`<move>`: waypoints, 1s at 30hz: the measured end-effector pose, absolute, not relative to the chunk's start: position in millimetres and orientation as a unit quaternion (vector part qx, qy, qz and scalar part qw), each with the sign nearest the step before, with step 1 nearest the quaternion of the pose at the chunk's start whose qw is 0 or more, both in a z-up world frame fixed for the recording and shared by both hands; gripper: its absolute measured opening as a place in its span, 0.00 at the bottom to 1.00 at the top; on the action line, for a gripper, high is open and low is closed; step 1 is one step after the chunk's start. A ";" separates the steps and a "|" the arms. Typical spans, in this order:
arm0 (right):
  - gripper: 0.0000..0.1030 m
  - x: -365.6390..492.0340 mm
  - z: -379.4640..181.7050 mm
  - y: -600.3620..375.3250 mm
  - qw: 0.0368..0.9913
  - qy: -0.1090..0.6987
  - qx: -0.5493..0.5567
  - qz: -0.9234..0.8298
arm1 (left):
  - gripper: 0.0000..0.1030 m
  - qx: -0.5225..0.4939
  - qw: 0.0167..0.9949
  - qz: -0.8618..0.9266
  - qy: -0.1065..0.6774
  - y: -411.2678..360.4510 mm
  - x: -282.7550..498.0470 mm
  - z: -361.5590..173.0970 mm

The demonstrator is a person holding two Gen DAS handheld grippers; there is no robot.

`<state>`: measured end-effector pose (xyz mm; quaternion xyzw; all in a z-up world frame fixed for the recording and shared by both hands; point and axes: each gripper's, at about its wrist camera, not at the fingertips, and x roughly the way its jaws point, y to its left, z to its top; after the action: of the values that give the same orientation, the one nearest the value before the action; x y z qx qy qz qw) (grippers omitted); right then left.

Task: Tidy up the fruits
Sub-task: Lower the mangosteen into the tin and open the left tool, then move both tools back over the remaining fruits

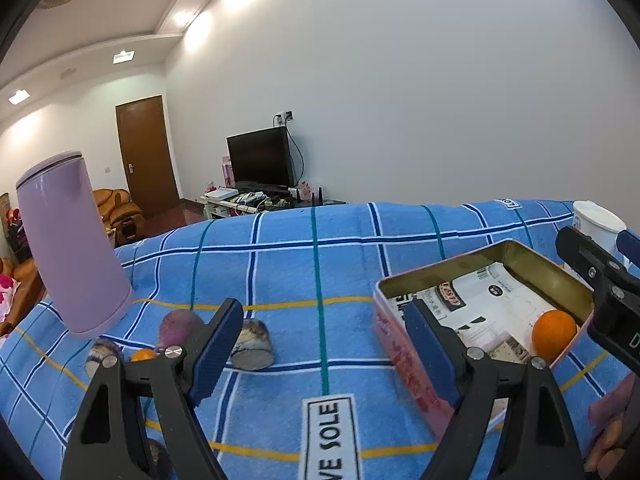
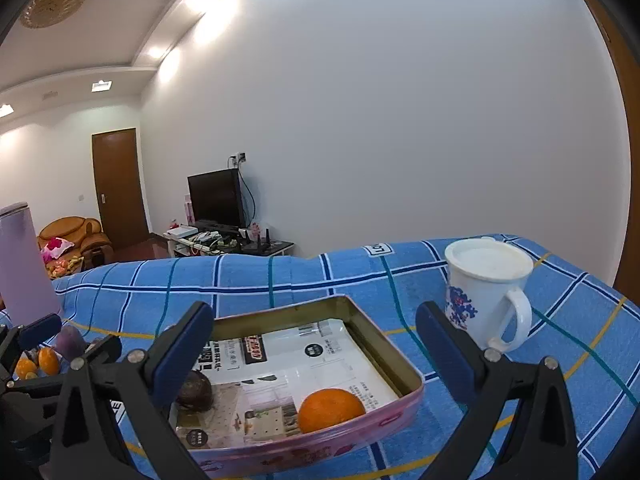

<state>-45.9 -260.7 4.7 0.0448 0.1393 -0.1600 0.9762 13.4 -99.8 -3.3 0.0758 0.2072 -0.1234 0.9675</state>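
Note:
A pink tin tray (image 1: 404,360) (image 2: 384,344) lined with printed paper lies on the blue checked cloth. It holds an orange (image 1: 554,334) (image 2: 330,408) and a dark round fruit (image 2: 196,392). Left of the tin, a purple fruit (image 1: 180,326) (image 2: 70,342) and a small orange (image 1: 143,355) lie on the cloth; the right wrist view shows two small oranges (image 2: 49,360) there. My left gripper (image 1: 324,356) is open and empty, left of the tin's near corner. My right gripper (image 2: 314,356) stands open above the tin's near side, touching nothing.
A tall lilac bottle (image 1: 76,248) (image 2: 24,264) stands at the left. A white mug (image 2: 486,296) (image 1: 598,224) stands right of the tin. Two cut, bark-skinned pieces (image 1: 254,346) lie by the loose fruit. A hand (image 1: 608,420) shows at the lower right.

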 end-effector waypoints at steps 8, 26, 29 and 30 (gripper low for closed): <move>1.00 -43.9 3.3 -245.1 0.977 0.148 0.030 -0.151 | 0.82 0.075 0.967 -0.117 0.214 -81.2 8.8 -4.4; 1.00 -38.0 -6.0 -197.4 0.975 0.188 0.035 -0.118 | 0.82 0.070 0.965 -0.094 0.233 -31.7 9.8 -7.7; 1.00 -36.6 -7.0 -188.0 0.974 0.194 0.041 -0.112 | 0.82 0.069 0.966 -0.088 0.234 -21.8 9.9 -7.2; 1.00 -36.1 -7.3 -184.6 0.974 0.195 0.040 -0.110 | 0.82 0.068 0.966 -0.084 0.234 -17.7 10.0 -7.4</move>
<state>-36.1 -184.6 -7.3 0.0397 0.1946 -0.1098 0.9739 10.0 -17.7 -7.4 0.0684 0.2339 -0.0842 0.9662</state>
